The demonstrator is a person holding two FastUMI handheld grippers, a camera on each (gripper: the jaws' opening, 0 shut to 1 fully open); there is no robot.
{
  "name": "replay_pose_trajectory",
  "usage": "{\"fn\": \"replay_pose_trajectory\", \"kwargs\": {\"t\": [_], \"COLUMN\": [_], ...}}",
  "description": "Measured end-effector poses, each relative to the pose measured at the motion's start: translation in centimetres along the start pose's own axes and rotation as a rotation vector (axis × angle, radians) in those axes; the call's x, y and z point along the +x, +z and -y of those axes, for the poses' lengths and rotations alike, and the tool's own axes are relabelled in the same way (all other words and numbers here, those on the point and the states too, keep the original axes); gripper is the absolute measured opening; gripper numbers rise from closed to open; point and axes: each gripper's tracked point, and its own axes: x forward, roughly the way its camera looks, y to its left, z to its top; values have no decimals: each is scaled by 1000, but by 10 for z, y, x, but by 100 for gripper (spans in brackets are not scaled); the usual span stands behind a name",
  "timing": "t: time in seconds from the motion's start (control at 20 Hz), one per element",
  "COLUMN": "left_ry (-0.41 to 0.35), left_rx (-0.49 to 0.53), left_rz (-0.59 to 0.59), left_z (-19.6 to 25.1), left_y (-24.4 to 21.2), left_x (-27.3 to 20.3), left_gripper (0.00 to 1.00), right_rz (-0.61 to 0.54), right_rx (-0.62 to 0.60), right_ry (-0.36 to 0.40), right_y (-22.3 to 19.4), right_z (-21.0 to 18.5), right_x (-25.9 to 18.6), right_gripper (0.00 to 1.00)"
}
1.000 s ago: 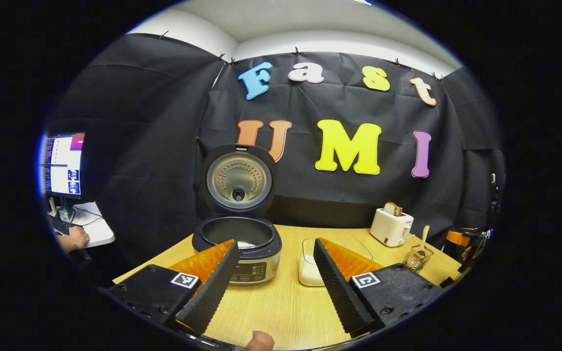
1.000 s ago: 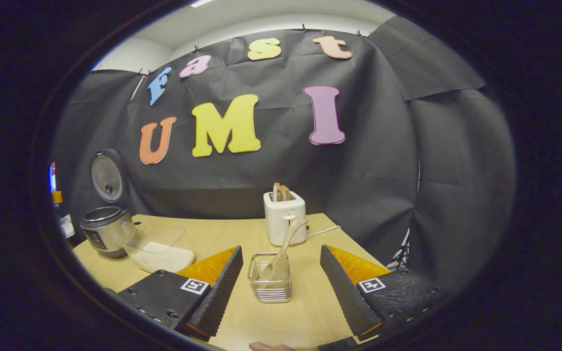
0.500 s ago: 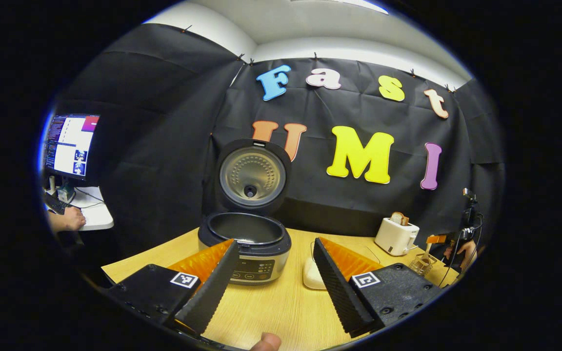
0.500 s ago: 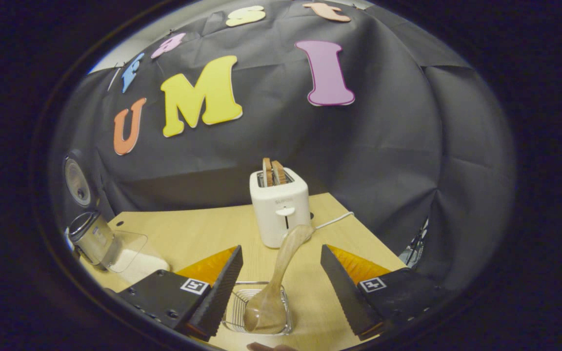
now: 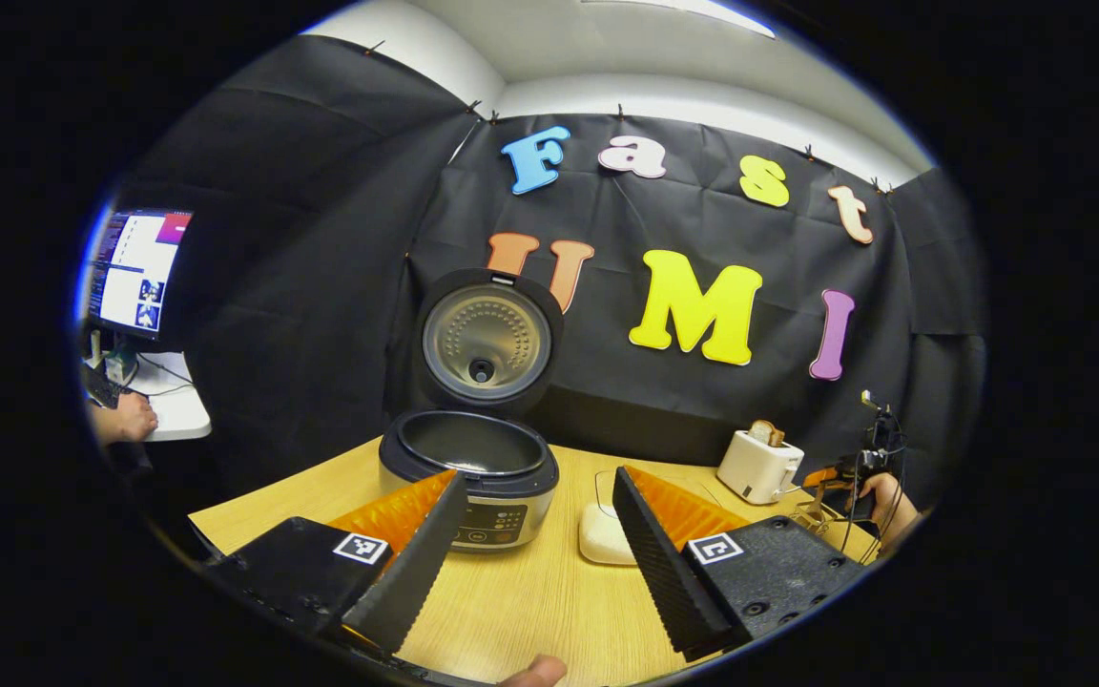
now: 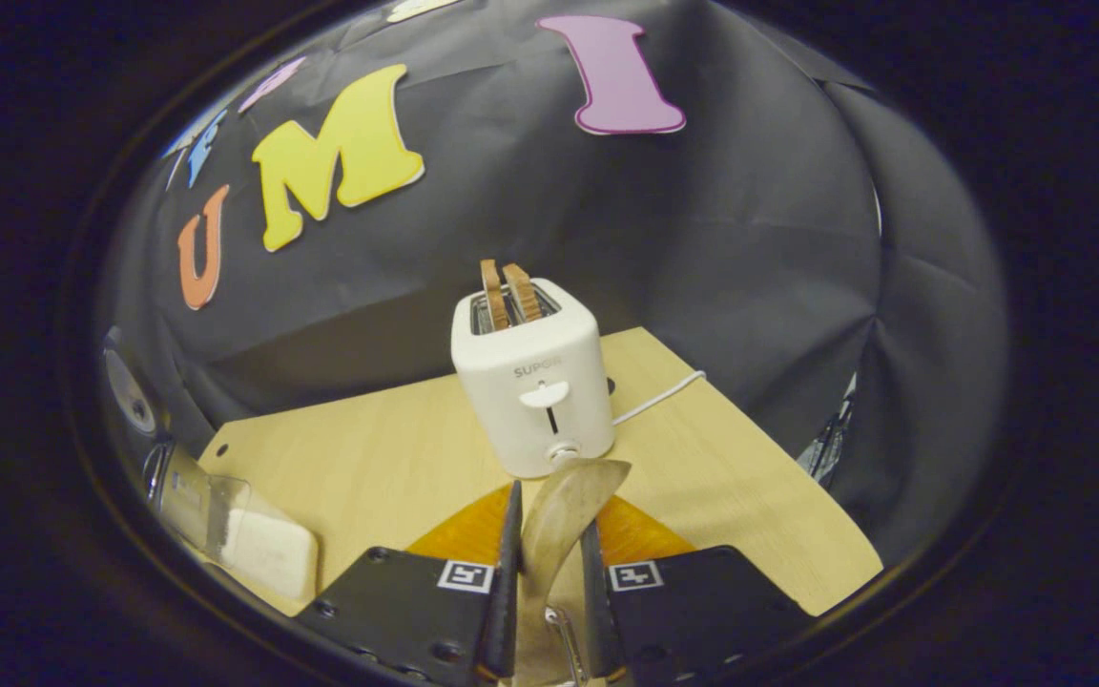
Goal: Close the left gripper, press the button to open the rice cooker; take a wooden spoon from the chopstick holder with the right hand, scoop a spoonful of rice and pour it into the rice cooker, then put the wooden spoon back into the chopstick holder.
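The rice cooker (image 5: 468,468) stands with its lid (image 5: 485,339) raised and its pot showing dark inside. My left gripper (image 5: 538,474) hangs open in front of it, above the table, nothing between its fingers. In the right gripper view the wooden spoon (image 6: 573,482) stands up between the fingers, and my right gripper (image 6: 549,515) is shut on its handle. A bit of the wire chopstick holder (image 6: 561,632) shows just below, between the fingers. The rice container (image 5: 605,530) lies right of the cooker. Far right in the left gripper view, a hand (image 5: 879,501) holds the right gripper (image 5: 831,477).
A white toaster (image 6: 530,382) with bread slices stands just beyond the spoon, its cord (image 6: 659,396) trailing right. The rice container (image 6: 254,544) and cooker (image 6: 168,477) sit at the left edge. The wooden table (image 5: 530,601) ends near the right. A monitor (image 5: 134,272) stands far left.
My right gripper has moved down over the chopstick holder and shut on the wooden spoon's handle. The left gripper stayed open and drifted slightly back from the cooker.
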Motion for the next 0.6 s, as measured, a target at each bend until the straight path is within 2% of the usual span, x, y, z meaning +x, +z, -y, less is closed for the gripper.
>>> {"fn": "replay_pose_trajectory", "kwargs": {"t": [0.05, 0.1, 0.15, 0.35, 0.55, 0.6], "left_ry": [-15, -25, -28, -40, -40, -40], "left_rx": [9, 22, 32, 36, 39, 40], "left_rz": [7, 9, 9, 14, 21, 24], "left_z": [5, 10, 11, 15, 15, 14], "left_y": [2, 3, 4, 8, 13, 15], "left_x": [-2, -4, -6, -14, -20, -21], "left_gripper": [98, 98, 98, 98, 100, 98], "right_rz": [6, 13, 12, 56, 122, 138], "right_rx": [1, 1, -10, -162, -236, -247], "right_ry": [9, 16, 24, 25, -1, -5], "right_y": [2, 1, 1, -2, 12, 17], "right_z": [-3, -6, -12, -31, -45, -49], "right_x": [-8, -18, -28, -71, -108, -115], "right_gripper": [23, 23, 17, 17, 17, 16]}}
